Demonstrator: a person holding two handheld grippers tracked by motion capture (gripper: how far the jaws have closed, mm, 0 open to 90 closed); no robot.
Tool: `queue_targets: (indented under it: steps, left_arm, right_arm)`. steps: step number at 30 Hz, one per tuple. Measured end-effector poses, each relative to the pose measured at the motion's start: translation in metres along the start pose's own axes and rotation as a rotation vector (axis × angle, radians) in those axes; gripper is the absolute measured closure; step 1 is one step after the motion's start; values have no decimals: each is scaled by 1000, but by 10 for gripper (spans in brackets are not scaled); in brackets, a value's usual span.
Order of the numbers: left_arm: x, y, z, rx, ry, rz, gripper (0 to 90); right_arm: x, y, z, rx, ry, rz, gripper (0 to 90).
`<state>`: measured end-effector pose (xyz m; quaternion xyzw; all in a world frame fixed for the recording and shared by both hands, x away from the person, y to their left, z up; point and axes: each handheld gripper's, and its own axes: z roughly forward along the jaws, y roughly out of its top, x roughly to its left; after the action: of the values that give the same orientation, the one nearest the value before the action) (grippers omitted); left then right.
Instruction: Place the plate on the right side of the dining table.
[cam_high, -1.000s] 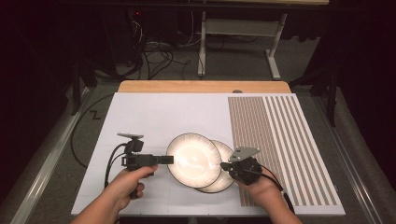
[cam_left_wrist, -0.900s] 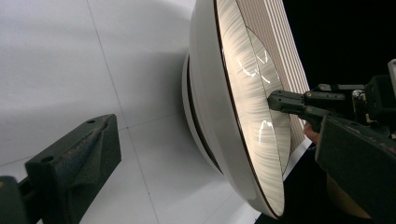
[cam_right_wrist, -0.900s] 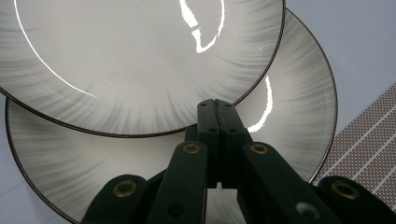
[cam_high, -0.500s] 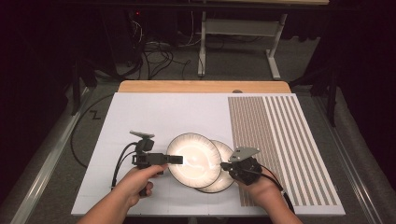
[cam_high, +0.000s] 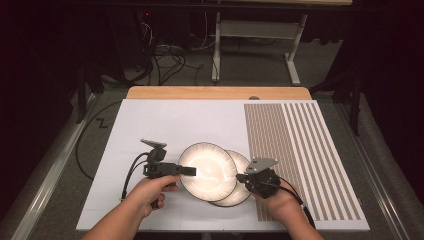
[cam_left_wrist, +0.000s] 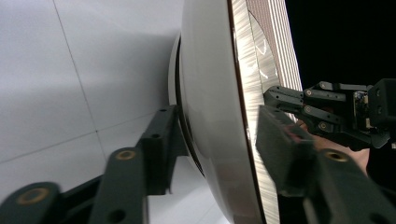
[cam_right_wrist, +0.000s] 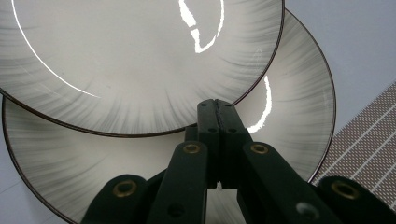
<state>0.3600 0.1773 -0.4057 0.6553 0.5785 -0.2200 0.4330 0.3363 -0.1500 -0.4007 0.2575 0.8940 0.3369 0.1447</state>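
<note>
Two overlapping plates (cam_high: 207, 170), left hand-held gripper (cam_high: 189, 171) at upper plate's rim

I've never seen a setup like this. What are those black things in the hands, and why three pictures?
A person holds a two-jaw grasping tool in each hand. The high view looks down on the white table; the other two pictures come from cameras riding on each tool. Two plates overlap there. The left tool straddles the upper plate at its rim; its jaws have just been closing, one under and one over the rim, though contact isn't certain. The right tool, jaws shut together, rests over the lower plate. A striped mat lies to the right.
</note>
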Motion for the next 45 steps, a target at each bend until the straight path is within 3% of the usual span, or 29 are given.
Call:
queue_targets:
  steps: [8, 13, 18, 21, 28, 34, 37, 45]
  left_arm:
    - [3, 0, 3, 31, 4, 6, 669]
    - [2, 1, 3, 31, 7, 5, 675]
    - [1, -1, 2, 31, 46, 24, 703]
    - [3, -2, 1, 29, 33, 17, 715]
    - [-1, -4, -4, -6, 17, 35, 752]
    - [0, -5, -10, -44, 14, 44, 763]
    - [-1, -6, -18, -117, 0, 83, 778]
    - [-2, -9, -26, -196, 16, 177, 780]
  right_arm:
    - [0, 0, 0, 2, -1, -1, 900]
    - [0, 0, 0, 3, -3, -2, 900]
    - [-1, 0, -1, 0, -7, 3, 900]
    - [-2, 0, -5, -16, 1, 13, 900]
    - [-11, -2, -20, -90, -32, 49, 900]
    - [-20, -6, -29, -117, -57, 82, 859]
    - [-27, -10, -34, -136, -70, 116, 813]
    - [-39, -19, -43, -166, -97, 166, 755]
